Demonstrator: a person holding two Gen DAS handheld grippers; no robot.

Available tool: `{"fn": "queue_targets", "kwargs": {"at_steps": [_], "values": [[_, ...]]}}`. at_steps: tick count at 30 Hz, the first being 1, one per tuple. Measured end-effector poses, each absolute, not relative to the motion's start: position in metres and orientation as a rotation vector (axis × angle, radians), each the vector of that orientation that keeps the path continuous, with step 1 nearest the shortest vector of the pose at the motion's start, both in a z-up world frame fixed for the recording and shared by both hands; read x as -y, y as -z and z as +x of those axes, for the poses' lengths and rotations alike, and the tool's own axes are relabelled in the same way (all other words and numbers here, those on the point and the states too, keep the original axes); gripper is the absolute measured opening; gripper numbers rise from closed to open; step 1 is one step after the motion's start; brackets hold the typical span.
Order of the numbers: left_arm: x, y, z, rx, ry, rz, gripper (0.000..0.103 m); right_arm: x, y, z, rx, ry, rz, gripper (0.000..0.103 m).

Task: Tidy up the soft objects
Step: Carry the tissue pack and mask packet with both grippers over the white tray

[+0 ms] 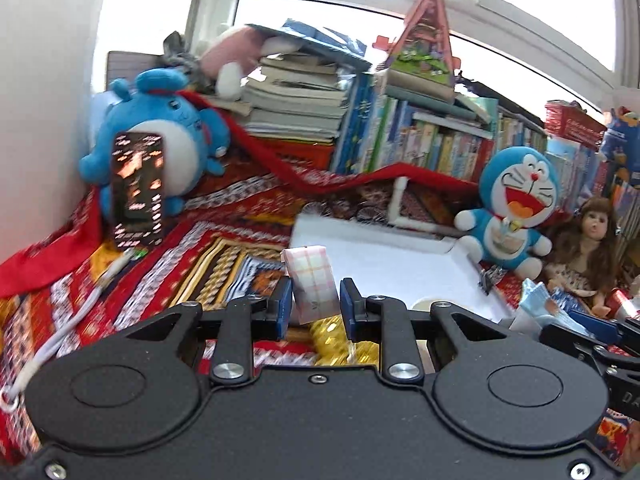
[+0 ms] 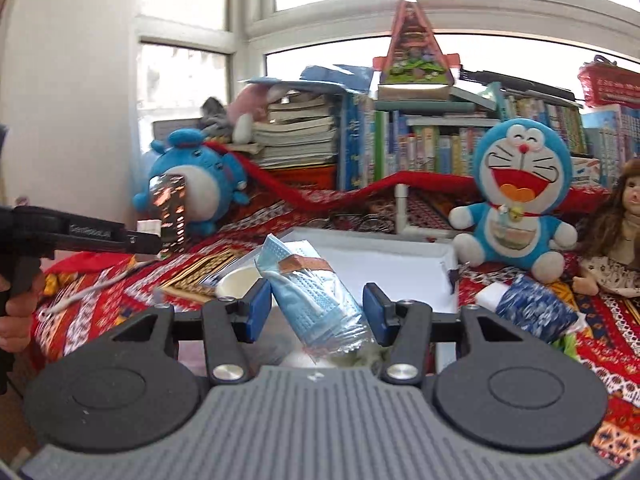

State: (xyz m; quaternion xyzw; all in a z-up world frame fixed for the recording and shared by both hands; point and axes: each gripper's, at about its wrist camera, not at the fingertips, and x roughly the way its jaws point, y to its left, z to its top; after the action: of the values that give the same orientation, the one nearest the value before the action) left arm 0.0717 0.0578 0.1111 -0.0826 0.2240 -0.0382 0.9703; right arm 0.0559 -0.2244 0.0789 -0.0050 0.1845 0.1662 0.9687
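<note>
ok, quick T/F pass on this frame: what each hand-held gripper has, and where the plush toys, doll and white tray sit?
1. The left hand-held gripper holds a pink plaid packet. True.
2. The right hand-held gripper is empty. False: a pack of blue face masks is between its fingers.
3. The Doraemon plush lies inside the white tray. False: it sits upright beside the tray, on the patterned cloth.
4. A long-haired doll is next to the Doraemon plush. True.
5. A phone leans against the round blue plush. True.
</note>
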Motion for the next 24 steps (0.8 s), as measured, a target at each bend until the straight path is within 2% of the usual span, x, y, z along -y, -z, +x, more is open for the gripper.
{"fn": "queue_targets", "kwargs": {"at_steps": [12, 24], "values": [[-0.035, -0.136, 0.143, -0.497, 0.163, -0.170, 0.024, 0.239, -0.090, 0.116, -0.413, -0.305, 0.027, 0.056], [-0.003, -0.131, 0.235, -0.666, 0.247, -0.200, 0.024, 0.244, -0.097, 0.176, -0.506, -0.312, 0.056, 0.056]]}}
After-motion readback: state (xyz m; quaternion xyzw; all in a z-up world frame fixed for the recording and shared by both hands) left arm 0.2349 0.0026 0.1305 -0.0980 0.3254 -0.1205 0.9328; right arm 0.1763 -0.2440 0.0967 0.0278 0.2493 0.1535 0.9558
